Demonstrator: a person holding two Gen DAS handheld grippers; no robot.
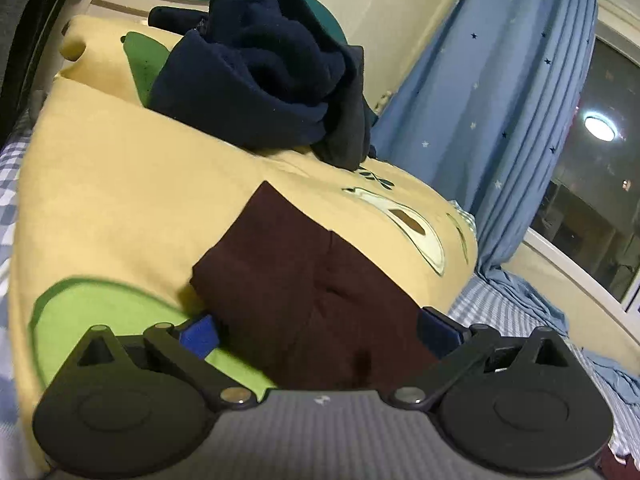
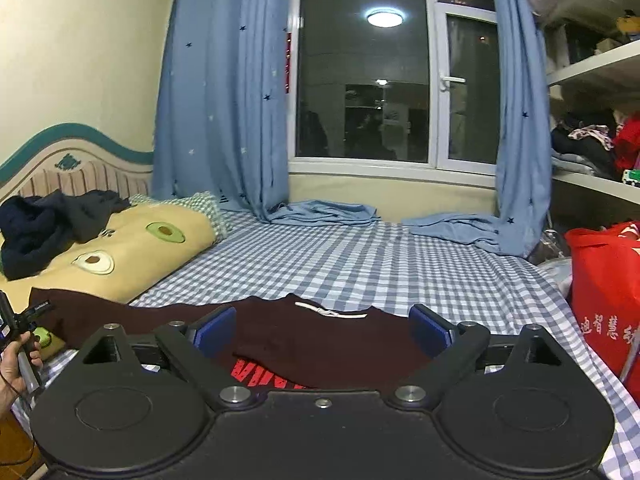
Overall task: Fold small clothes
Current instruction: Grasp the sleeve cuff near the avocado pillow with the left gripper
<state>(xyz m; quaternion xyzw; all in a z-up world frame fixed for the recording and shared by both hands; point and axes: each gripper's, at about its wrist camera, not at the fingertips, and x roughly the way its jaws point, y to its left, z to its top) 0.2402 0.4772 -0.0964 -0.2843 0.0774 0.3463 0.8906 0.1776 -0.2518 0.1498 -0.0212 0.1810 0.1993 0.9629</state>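
A dark maroon T-shirt with red lettering lies spread on the checked bed sheet, its white neck label facing up. One sleeve reaches onto the yellow avocado pillow. My left gripper is open, its blue pads on either side of that sleeve, low over the pillow. My right gripper is open just above the shirt's body near the collar. Neither holds cloth.
A heap of dark navy clothes sits on the pillow's far end, also in the right wrist view. Blue curtains pool on the bed below the window. A red bag stands at the right edge, shelves above it.
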